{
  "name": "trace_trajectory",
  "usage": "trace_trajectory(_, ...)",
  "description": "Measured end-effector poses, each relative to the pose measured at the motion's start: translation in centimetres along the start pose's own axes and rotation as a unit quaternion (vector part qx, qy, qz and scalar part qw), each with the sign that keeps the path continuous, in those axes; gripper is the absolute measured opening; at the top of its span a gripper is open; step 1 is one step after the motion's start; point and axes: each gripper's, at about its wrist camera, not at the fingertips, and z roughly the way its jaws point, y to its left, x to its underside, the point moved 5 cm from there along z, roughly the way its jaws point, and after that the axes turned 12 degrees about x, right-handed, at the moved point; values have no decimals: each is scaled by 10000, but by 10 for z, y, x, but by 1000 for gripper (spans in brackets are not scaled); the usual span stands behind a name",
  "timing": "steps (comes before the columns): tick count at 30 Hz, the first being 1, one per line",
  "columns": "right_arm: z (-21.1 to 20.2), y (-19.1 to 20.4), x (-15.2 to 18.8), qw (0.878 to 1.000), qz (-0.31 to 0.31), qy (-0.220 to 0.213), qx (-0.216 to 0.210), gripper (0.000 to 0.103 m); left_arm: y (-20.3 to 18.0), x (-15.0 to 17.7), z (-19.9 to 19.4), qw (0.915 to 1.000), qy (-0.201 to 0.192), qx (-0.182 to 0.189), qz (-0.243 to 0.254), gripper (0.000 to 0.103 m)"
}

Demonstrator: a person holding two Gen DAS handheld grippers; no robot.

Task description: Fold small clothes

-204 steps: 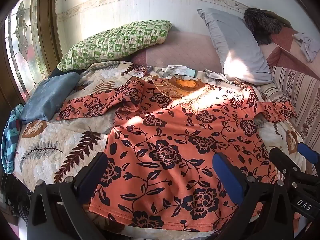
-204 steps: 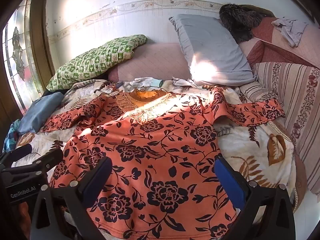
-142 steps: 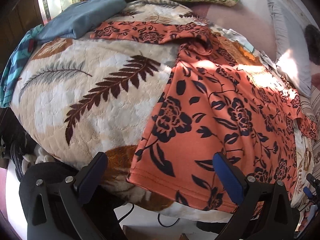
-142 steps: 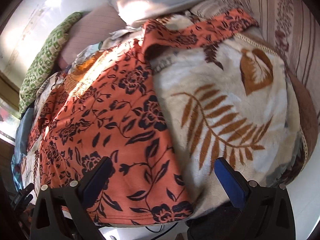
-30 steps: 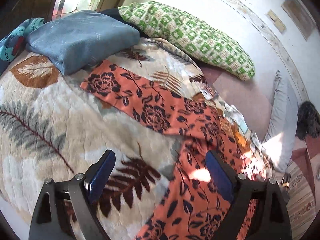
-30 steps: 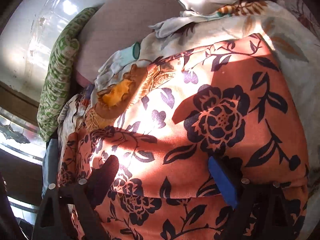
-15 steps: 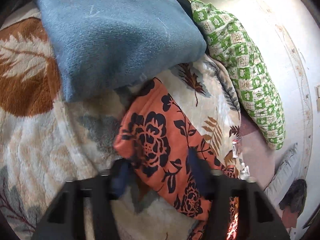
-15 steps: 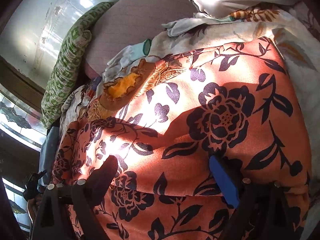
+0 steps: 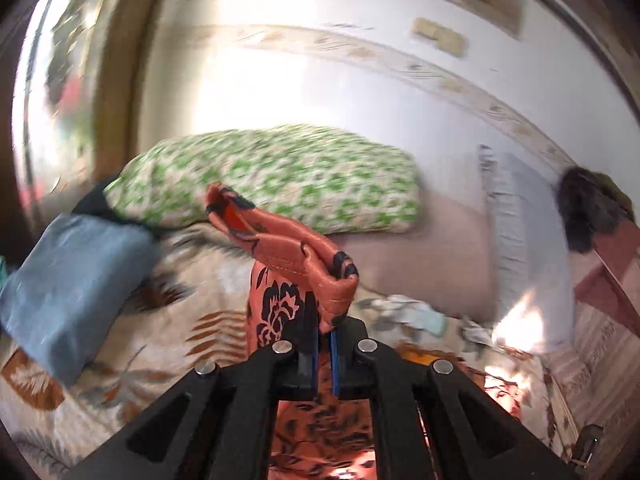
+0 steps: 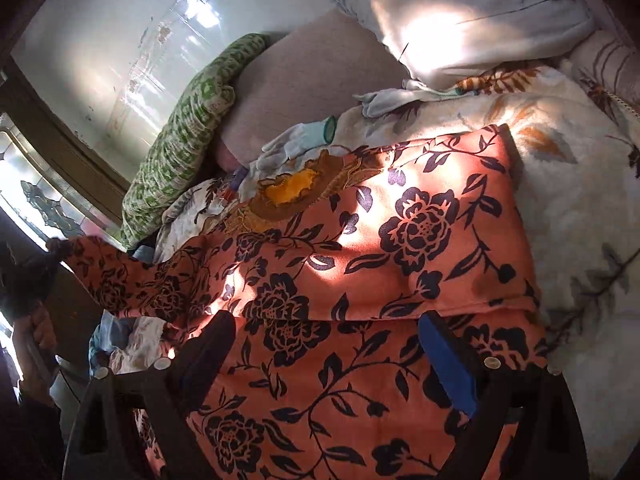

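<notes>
We hold the sleeve cuff (image 9: 280,248) of the orange floral top (image 10: 400,248) in the left gripper (image 9: 323,344); jaws closed tight on the fabric, cuff lifted clear of the bed. The right gripper (image 10: 324,360) hovers just above the top's body w/ jaws wide, nothing between them. The top lies spread on the leaf-print blanket (image 10: 580,200), far sleeve already folded in, near a green pillow (image 9: 280,176) and a blue folded cloth (image 9: 68,280).

Handling, our est.: fabric is thin, soft, light; it sags and bunches from any single grip pt. Grip at hems, cuffs or seams, where the stitched edge gives the pads something firm. Expect the sleeve to twist while carried; lay it flat across the body before letting go.
</notes>
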Motion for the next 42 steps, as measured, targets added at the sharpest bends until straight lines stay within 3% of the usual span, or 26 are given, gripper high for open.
trace_trajectory(2,-25,-15,2,9994,134,-332,-10,94,-72,2,14,9976,60,451,524,4)
trace_trajectory(5,-56,-48,0,9945,436,-937,189,94,-165,30,46,9883,336,1021,1081,4)
trace_trajectory(8,-67,-89,-8,9869,1095,-1163,220,94,-231,85,97,9744,1044,1535,1269,6)
trace_trajectory(10,-68,-110,-14,9815,1465,-1216,214,95,-255,142,144,9562,1952,1635,1443,30)
trace_trajectory(11,-66,-118,-15,9793,1599,-1214,243,95,-259,174,164,9442,2459,1629,1463,60)
trace_trajectory(12,-65,-123,-15,9781,1700,-1180,241,95,-259,205,177,9306,2938,1593,1496,67)
trace_trajectory(13,-63,-126,-16,9778,1759,-1118,198,95,-253,228,183,9214,3261,1444,1545,67)
trace_trajectory(15,-61,-128,-15,9785,1767,-1051,154,95,-236,250,179,9149,3536,1248,1494,67)
trace_trajectory(17,-59,-124,-15,9801,1702,-1018,129,95,-218,239,158,9233,3317,1337,1400,67)
trace_trajectory(20,-53,-113,-13,9842,1496,-943,76,95,-176,194,121,9508,2560,1110,1346,72)
trace_trajectory(22,-44,-102,-10,9883,1324,-758,-36,95,-134,167,113,9682,2092,512,1275,82)
trace_trajectory(23,-40,-97,-8,9898,1256,-669,-35,95,-108,160,112,9717,2028,119,1209,83)
trace_trajectory(26,-32,-73,-14,9939,978,-490,-160,94,-34,163,122,9685,2217,-663,921,83)
trace_trajectory(29,-12,-49,-41,9981,486,-370,123,94,11,177,136,9604,2370,-1136,922,83)
trace_trajectory(32,28,-39,-67,9979,73,-31,648,94,41,196,148,9540,2549,-1385,757,83)
trace_trajectory(34,70,-48,-70,9927,42,525,1088,92,52,200,148,9614,2432,-1219,413,86)
trace_trajectory(35,93,-56,-66,9870,89,956,1292,87,53,202,147,9630,2396,-1186,338,87)
trace_trajectory(36,102,-58,-65,9827,-24,996,1558,75,54,203,146,9642,2368,-1151,326,87)
trace_trajectory(37,102,-51,-67,9776,-373,899,1868,56,54,203,146,9656,2325,-1108,346,87)
trace_trajectory(38,101,-41,-69,9713,-724,880,2089,45,55,204,146,9666,2300,-1070,369,88)
trace_trajectory(39,97,-32,-73,9690,-912,842,2135,24,55,205,145,9677,2272,-1030,367,89)
trace_trajectory(42,76,-14,-95,9613,-1230,303,2447,13,62,206,145,9714,2200,-882,131,93)
